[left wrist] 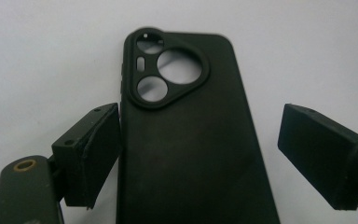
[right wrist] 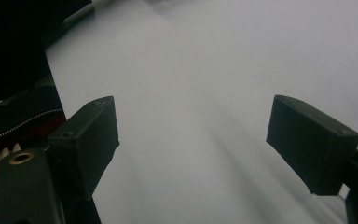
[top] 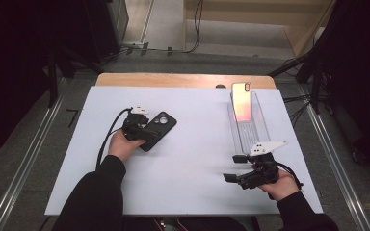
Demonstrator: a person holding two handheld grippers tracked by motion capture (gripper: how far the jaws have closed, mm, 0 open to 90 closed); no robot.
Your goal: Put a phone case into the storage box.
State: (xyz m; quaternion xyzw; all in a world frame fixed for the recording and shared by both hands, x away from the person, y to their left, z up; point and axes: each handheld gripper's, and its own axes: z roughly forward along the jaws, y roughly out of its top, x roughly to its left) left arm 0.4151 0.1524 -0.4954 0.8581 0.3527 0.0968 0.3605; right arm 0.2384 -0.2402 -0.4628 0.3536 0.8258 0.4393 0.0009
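Room dark at the edges; white table sheet [top: 188, 159] evenly lit from overhead, shadows soft. Phone on the clear stand [top: 241, 102] throws a pinkish glare. Right gripper view dim, hazy, far end out of focus; left gripper view sharper.

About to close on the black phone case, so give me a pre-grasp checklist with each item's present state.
1. Left gripper open: ok, jaws stand wide apart.
2. Black phone case between the jaws: ok in the left gripper view; one jaw is at its edge, the other stands off with white table showing between.
3. Case lying flat, camera cut-out side up: ok.
4. Case touched by that near jaw: cannot tell.
5. Right gripper open and empty: ok, bare table between its jaws.
6. Phone in the clear stand, apart from both grippers: ok.
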